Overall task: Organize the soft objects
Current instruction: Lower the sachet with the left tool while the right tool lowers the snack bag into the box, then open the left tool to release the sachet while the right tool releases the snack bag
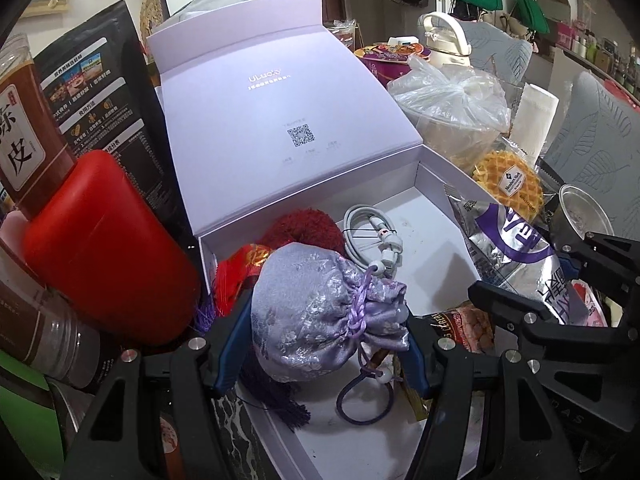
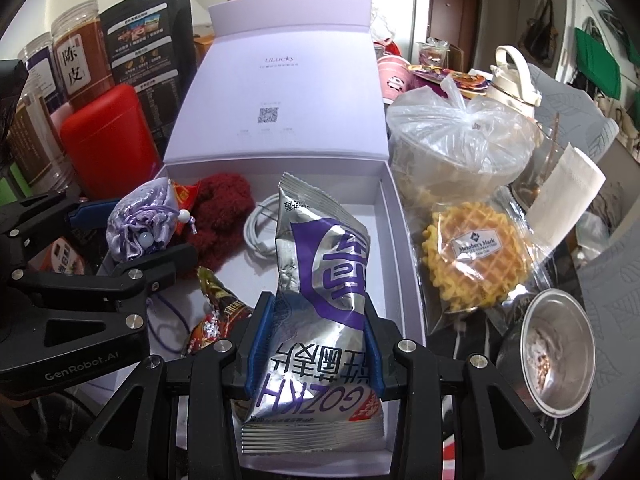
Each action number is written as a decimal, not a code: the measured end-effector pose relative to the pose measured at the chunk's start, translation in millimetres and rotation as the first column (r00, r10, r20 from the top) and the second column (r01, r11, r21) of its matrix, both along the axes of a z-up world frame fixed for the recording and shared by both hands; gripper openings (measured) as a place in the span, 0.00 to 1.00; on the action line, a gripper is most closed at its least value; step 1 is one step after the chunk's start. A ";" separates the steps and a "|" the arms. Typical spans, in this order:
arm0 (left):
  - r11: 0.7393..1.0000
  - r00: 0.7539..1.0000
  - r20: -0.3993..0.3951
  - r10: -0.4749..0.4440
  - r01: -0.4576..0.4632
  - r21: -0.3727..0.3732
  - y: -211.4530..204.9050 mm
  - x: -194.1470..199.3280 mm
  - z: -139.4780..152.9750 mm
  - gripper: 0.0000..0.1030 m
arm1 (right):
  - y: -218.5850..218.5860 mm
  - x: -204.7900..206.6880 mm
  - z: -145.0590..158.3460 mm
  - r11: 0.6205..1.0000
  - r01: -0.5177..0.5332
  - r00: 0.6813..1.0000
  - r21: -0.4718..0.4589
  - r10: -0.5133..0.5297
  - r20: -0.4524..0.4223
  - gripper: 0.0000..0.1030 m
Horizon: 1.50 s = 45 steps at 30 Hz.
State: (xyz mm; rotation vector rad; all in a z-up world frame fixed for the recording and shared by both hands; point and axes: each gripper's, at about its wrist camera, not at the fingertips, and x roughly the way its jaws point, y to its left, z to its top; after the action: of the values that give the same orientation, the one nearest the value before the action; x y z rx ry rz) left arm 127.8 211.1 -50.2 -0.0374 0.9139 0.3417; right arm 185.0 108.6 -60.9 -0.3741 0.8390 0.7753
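Cluttered table — lilac pouch, silver packet clamped between jaws.

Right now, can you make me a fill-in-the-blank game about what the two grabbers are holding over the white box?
1. The left gripper holds a shiny ____ drawstring pouch.
2. The right gripper holds a silver and purple ____ packet.
3. The coiled cable inside the white box is ____.
4. The fuzzy thing beside the pouch is dark ____.

Missing words: lilac; snack; white; red
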 end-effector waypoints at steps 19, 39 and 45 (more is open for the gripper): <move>0.999 0.996 -0.087 0.024 -0.022 0.023 6.2 16.4 -18.8 0.63 | 8.3 17.8 -18.4 0.999 0.027 0.998 -0.040 -0.029 -0.058 0.39; 0.998 0.993 -0.105 0.058 -0.056 0.026 1.8 9.0 -4.1 0.74 | -4.4 6.4 3.8 0.998 0.048 0.999 -0.029 -0.048 -0.009 0.49; 0.998 0.995 -0.082 0.055 -0.052 0.030 -3.0 -2.2 12.3 0.74 | -13.6 -3.9 15.4 0.998 0.057 0.998 -0.017 -0.057 0.006 0.50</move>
State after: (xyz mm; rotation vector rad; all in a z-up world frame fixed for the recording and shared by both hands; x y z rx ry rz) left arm 125.6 208.1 -37.9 -0.0218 0.9917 0.4082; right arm 181.1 95.1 -45.5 -0.3664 0.8479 0.7139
